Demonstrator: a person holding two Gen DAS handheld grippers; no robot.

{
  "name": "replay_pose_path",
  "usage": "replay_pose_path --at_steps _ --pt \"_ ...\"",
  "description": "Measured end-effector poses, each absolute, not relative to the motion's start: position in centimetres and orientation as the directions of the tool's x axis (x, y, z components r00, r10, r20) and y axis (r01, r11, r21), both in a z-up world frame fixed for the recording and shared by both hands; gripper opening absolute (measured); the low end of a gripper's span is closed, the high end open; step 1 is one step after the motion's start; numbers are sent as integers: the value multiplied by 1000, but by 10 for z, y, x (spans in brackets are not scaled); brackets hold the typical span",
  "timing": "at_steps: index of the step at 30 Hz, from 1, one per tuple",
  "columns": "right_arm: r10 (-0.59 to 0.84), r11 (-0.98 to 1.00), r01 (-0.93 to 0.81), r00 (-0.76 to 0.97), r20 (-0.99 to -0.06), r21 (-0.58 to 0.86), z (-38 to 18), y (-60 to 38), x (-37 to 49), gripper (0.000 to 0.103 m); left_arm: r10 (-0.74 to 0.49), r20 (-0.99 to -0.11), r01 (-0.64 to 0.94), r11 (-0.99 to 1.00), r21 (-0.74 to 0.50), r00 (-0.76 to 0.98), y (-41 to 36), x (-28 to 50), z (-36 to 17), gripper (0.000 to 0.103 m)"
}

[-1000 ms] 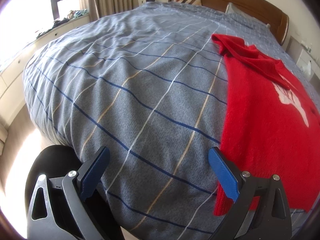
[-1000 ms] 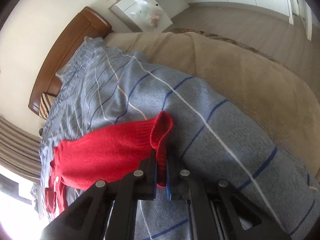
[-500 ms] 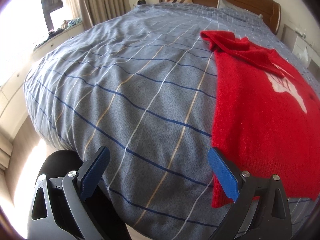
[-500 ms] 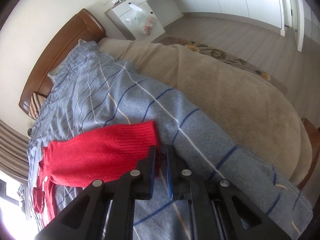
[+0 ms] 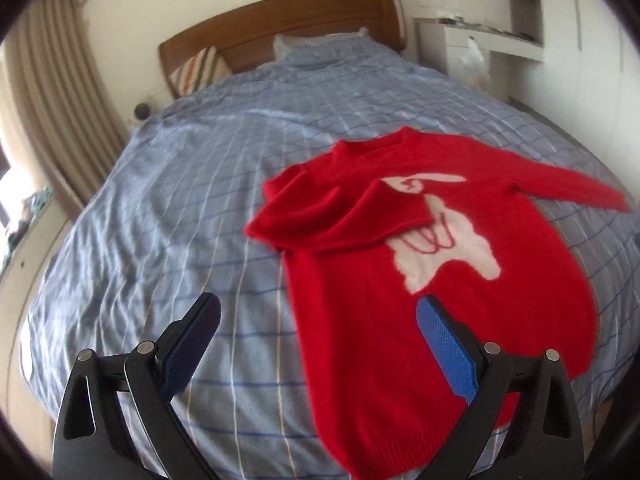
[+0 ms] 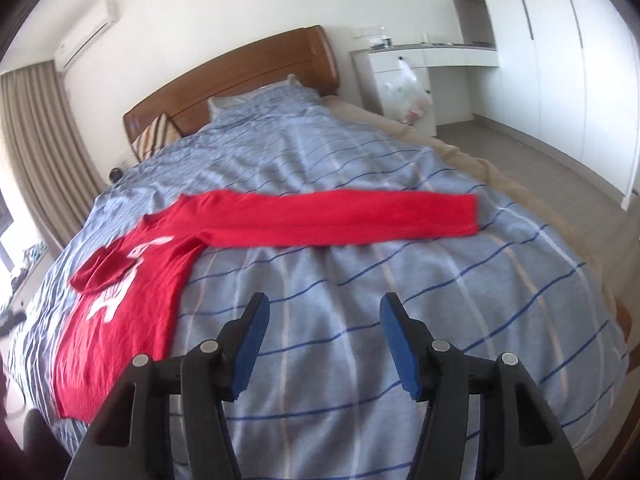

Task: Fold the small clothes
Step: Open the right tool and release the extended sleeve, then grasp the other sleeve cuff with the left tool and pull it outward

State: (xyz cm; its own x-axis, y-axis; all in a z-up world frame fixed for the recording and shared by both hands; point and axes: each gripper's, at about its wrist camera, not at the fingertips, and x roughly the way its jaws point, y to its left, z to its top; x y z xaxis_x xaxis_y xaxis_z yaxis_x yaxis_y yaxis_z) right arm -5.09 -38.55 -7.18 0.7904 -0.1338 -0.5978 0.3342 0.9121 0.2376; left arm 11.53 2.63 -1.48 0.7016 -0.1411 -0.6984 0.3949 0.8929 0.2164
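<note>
Red sweater (image 5: 400, 312) flat on bed (image 5: 200, 208), left gripper (image 5: 320, 316) jaws wide and empty, right gripper (image 6: 322, 316) jaws just opened, empty.

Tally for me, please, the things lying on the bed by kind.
Red sweater: 1
Striped cushion: 1
Pillow in the blue check: 1
Blue checked duvet: 1
Total: 4
</note>
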Motion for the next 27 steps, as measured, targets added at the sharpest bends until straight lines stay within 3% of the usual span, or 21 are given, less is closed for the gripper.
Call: replay_pose_path --at_steps 2,6,8,12,15,18,20,21,27 --pt "-109 924 305 788 -605 231 -86 -365 -47 57 -173 -708 513 805 299 685 -11 137 -22 96" --pt "-40 921 276 768 -639 274 -99 -357 -42 57 -172 -812 657 690 304 557 -63 184 -59 72" --pt "-55 922 284 768 -638 262 -100 -357 -45 58 -152 -835 690 651 318 528 -78 198 -78 69" --pt "-38 912 291 760 -648 288 -104 -360 -50 58 -101 -852 709 608 356 514 -96 218 -106 48" --pt "-30 917 282 756 -654 284 -106 -357 -45 58 -100 -847 717 589 373 523 -105 225 -117 48" --pt "-20 922 269 749 -662 277 -108 -353 -42 58 -106 -839 721 575 387 534 -111 228 -121 53" --pt "-23 926 267 747 -664 268 -108 -351 -42 58 -144 -867 741 595 310 478 -107 234 -121 30" --pt "-27 927 268 747 -664 263 -108 -350 -42 58 -165 -879 745 613 264 447 -104 237 -119 6" --pt "-35 928 271 749 -662 256 -107 -350 -41 58 -274 -835 628 771 106 478 -64 252 -81 3"
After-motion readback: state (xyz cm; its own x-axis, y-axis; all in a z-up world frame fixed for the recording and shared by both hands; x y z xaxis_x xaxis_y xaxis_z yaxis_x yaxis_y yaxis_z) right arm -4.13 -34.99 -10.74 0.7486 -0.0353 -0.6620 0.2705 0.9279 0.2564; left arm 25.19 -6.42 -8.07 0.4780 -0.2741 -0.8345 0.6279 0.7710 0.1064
